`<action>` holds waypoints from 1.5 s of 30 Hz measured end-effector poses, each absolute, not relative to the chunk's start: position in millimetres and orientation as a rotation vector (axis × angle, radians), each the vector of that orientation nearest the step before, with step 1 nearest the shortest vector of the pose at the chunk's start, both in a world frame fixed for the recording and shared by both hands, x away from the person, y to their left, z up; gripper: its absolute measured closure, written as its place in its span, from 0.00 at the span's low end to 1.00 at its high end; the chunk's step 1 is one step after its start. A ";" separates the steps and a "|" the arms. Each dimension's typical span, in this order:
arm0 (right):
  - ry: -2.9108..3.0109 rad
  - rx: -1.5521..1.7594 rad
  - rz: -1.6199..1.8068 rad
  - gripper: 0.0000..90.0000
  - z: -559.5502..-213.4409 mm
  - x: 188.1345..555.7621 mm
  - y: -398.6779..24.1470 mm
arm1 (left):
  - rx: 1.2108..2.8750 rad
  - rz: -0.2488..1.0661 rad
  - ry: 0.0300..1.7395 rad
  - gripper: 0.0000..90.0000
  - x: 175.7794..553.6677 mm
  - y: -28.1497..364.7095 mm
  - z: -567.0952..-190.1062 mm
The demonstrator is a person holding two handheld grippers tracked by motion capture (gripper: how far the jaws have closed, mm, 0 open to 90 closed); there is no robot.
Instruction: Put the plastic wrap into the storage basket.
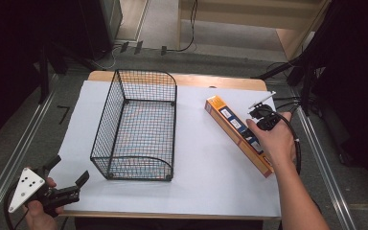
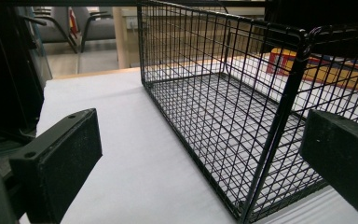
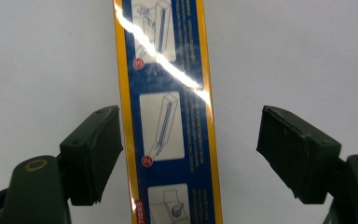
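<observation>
A long orange and blue box [image 1: 230, 122] lies flat on the white table cover at the right, slanting away to the left. My right gripper [image 1: 260, 120] hangs over its middle, held in a hand. In the right gripper view the jaws stand astride the box [image 3: 172, 116]. The right gripper [image 3: 193, 149] is open: one pad sits close beside the box's orange edge, the other well clear. A black wire basket [image 1: 146, 72] stands empty left of centre. My left gripper [image 1: 68, 171] is open at the front left corner, aimed at the basket's near end [image 2: 223, 70], nothing between its jaws [image 2: 205, 149].
The white cover [image 1: 211, 177] has bare room between basket and box and along the front edge. Dark stands and cables [image 1: 287, 103] crowd the far right corner. Metal floor rails run along both sides of the table.
</observation>
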State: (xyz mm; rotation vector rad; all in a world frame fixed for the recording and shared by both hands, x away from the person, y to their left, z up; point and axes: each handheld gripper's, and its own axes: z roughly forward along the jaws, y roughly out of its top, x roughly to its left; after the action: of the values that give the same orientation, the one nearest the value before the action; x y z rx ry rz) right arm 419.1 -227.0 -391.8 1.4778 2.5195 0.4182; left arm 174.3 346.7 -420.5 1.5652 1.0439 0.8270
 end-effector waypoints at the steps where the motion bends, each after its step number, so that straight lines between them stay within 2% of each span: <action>1: 2.527 1.481 0.411 0.26 -391.6 421.6 -224.9 | 1.566 0.827 1.042 0.00 174.3 346.5 -420.4; 17: 2.667 1.466 0.313 0.30 -422.7 453.7 -202.3 | 1.575 0.820 1.038 0.00 175.3 345.5 -421.3; 29: 2.709 1.447 0.253 0.43 -436.6 464.2 -192.5 | 1.581 0.818 1.044 0.00 176.1 344.9 -422.2; 45: 2.729 1.447 0.188 0.43 -432.7 464.6 -191.3 | 1.575 0.822 1.048 0.00 175.1 346.9 -421.6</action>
State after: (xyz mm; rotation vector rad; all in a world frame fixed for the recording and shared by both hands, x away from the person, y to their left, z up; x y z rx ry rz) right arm 464.6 -191.3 -432.7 1.4472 2.7291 0.1880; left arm 175.1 346.9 -421.6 1.5754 1.0483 0.8221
